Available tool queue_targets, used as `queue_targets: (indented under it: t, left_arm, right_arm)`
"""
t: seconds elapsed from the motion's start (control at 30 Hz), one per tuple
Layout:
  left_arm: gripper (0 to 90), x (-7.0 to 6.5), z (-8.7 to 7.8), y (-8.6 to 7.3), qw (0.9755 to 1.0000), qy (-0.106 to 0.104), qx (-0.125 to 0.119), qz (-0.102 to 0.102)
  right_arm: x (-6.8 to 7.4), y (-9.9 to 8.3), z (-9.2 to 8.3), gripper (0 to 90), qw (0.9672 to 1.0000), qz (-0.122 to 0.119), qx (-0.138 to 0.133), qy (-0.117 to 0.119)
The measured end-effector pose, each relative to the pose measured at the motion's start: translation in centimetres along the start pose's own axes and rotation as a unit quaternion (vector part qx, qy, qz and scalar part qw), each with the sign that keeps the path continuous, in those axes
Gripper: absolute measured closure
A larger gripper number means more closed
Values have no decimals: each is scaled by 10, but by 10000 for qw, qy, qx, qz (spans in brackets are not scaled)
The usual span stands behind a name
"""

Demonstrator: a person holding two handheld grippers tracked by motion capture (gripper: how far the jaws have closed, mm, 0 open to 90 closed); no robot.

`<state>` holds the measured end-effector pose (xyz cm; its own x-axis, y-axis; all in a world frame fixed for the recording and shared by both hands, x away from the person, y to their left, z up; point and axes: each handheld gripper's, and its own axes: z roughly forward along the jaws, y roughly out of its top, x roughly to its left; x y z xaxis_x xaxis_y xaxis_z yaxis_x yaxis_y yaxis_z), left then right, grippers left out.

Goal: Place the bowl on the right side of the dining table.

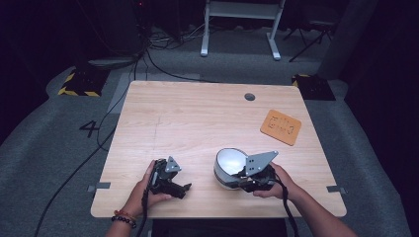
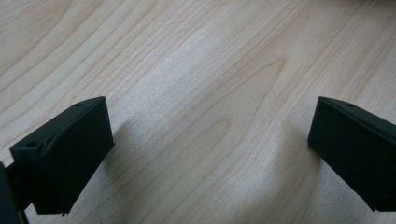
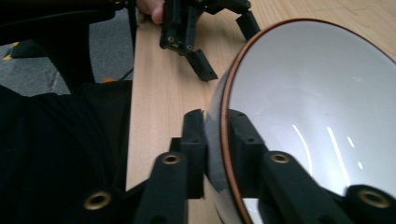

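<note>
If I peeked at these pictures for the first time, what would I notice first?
Probably the shiny white bowl near the front of the wooden table, tipped on its side, with the right gripper pinching its rim between black fingers. Then the left gripper beside it, open over bare wood, and the small orange card lying farther back on the right.

The bench (image 1: 197, 118) is pale wood with a clear, wavy grain and a smooth, faintly sheened finish. On it, the bowl (image 1: 230, 162) is glossy inside, silver-white with bright streaks of reflection, and edged by a thin brown rim. The right gripper (image 3: 215, 135) has matt black plastic fingers (image 3: 194, 140) with brass-coloured inserts. The left gripper (image 2: 210, 140) has dull, slightly grainy black fingers (image 2: 70, 149). Beyond the bowl lies an orange, matt card (image 1: 280, 127). Around the bench the floor (image 1: 44, 148) is rough grey carpet.
</note>
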<state>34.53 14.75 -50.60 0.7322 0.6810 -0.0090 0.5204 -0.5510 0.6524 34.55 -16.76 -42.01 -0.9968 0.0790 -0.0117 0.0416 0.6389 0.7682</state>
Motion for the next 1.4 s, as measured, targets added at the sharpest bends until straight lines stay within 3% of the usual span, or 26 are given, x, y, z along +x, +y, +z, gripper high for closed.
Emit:
queue_targets:
  t: [0.33,0.63,1.4]
  left_arm:
    - [2,0,0,0,10000,1,0,11]
    - [2,0,0,0,10000,8,0,15]
    - [2,0,0,0,10000,11,-1,15]
  right_arm:
    - [3,4,-2,818,9999,-155,6,-55]
    - [3,6,-10,817,9998,-30,-202,0]
    - [10,8,-30,817,9992,-128,-338,-155]
